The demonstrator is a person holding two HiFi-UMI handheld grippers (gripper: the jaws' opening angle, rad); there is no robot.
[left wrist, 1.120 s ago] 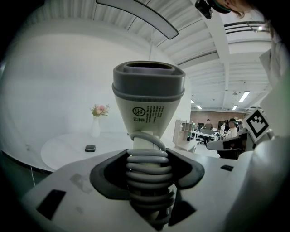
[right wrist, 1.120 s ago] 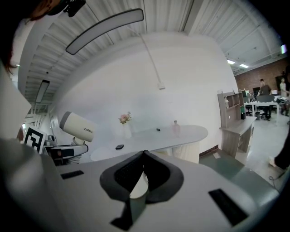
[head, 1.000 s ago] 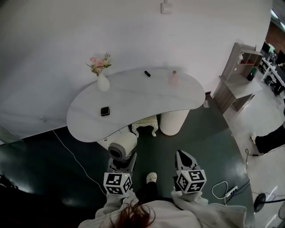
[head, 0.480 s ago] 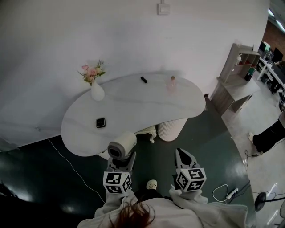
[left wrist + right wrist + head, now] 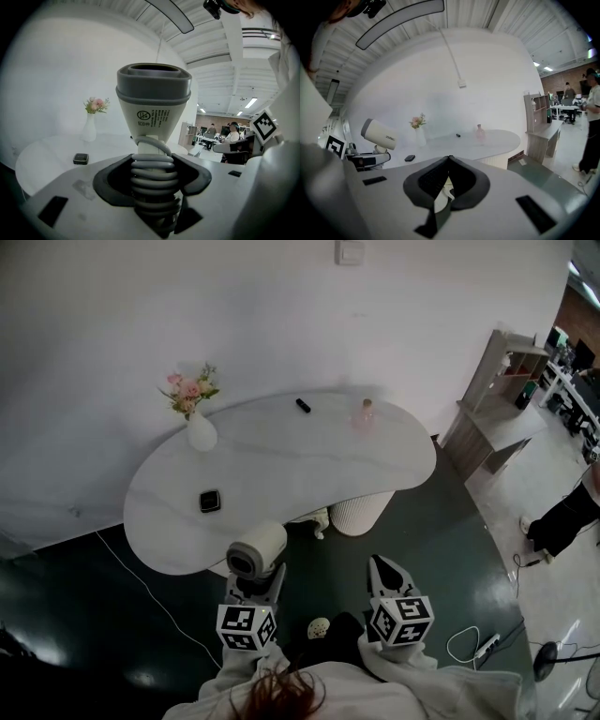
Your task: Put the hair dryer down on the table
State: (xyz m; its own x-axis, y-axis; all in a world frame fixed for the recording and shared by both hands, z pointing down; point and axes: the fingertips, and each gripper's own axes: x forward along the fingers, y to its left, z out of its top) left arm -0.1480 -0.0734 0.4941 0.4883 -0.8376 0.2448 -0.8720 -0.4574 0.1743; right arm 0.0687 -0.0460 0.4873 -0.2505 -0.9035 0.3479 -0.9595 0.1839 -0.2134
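Head view: cream, grey-nosed hair dryer (image 5: 255, 552) clamped in left gripper (image 5: 253, 583), up in the air by the near edge of the white kidney-shaped table (image 5: 281, 465).
Left gripper view: jaws closed on the handle wound with grey coiled cord (image 5: 154, 176), barrel upright above them; crossed-out symbol and fine print on the barrel, too small to read. Right gripper view: right gripper (image 5: 449, 158) pinched together, nothing held; dark lettering on the dryer's side illegible.

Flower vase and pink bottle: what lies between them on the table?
A small dark object lies between the vase and the bottle; the head view shows it.
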